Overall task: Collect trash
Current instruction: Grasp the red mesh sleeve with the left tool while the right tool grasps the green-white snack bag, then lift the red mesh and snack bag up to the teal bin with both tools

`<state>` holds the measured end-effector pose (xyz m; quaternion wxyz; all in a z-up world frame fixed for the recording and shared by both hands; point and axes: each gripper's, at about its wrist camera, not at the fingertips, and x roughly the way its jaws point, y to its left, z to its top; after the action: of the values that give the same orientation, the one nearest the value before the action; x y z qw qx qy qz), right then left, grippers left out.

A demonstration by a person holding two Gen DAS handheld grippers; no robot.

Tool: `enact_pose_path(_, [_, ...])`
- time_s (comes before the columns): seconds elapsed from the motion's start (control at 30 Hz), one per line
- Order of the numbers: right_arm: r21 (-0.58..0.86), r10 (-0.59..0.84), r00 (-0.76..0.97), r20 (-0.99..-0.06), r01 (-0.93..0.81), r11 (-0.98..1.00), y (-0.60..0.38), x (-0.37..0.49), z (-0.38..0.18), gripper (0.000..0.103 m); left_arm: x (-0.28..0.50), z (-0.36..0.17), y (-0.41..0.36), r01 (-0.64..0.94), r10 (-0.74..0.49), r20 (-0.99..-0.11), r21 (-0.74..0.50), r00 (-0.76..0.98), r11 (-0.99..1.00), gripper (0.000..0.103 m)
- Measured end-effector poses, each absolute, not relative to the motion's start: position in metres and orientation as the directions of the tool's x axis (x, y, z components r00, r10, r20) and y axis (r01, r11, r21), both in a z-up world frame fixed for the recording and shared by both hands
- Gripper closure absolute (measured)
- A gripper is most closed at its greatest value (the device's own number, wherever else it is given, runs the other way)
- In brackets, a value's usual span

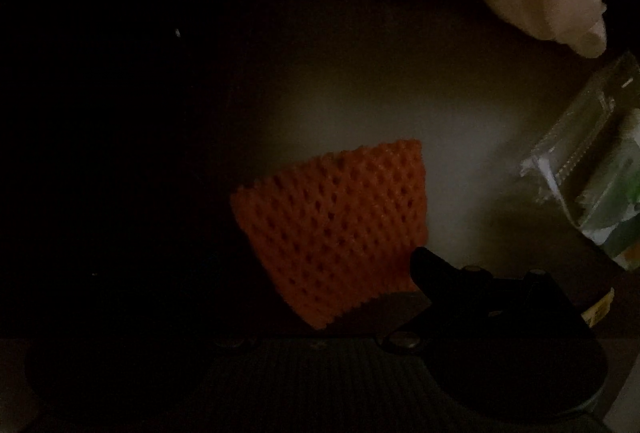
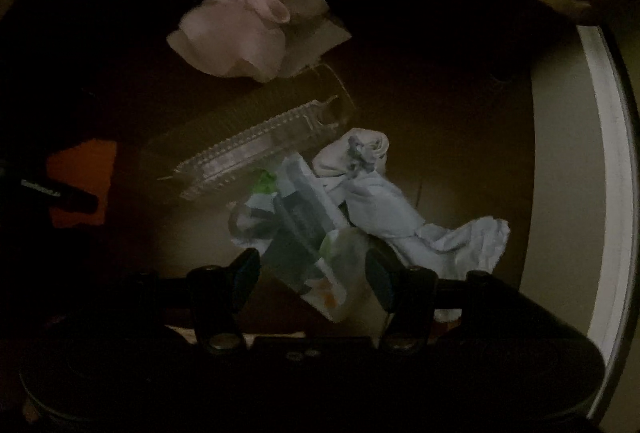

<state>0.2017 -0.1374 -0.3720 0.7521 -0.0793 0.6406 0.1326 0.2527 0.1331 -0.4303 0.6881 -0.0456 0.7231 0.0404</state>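
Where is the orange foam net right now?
The orange foam net sits low in the middle of the left wrist view, just ahead of the left gripper; in the right wrist view it shows at far left, apart from the clear plastic tray.

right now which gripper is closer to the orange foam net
Left. The orange foam net sits right at the left gripper's fingertip, apparently touching it. The right gripper is off to the side, open over the printed wrapper, with the net far to its left.
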Motion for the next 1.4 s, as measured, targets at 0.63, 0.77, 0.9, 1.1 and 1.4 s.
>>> enact_pose_path(0.63, [0.028, 0.091, 0.182, -0.979, -0.322, 0.946, -0.13, 0.182, -0.364, 0.102, 0.25, -0.417, 0.118, -0.178, -0.137, -0.991, -0.132, -0.012, 0.975, 0.087])
enact_pose_path(0.77, [0.068, 0.139, 0.224, -0.965, -0.297, 0.953, -0.133, 0.173, -0.341, 0.102, 0.244, -0.398, 0.102, -0.139, -0.102, -0.994, -0.108, 0.047, 0.984, 0.09])
enact_pose_path(0.9, [0.101, 0.177, 0.269, -0.947, -0.274, 0.957, -0.139, 0.16, -0.312, 0.102, 0.231, -0.372, 0.097, -0.163, -0.102, -0.99, -0.118, 0.099, 0.98, 0.09])
enact_pose_path(1.1, [0.126, 0.215, 0.338, -0.916, -0.266, 0.956, -0.148, 0.149, -0.256, 0.102, 0.221, -0.31, 0.107, -0.159, -0.121, -0.975, -0.151, 0.186, 0.976, 0.09])
enact_pose_path(1.4, [0.191, 0.28, 0.503, -0.818, -0.222, 0.956, -0.17, 0.142, -0.134, 0.102, 0.228, -0.199, 0.079, -0.151, -0.153, -0.921, -0.218, 0.358, 0.964, 0.09])
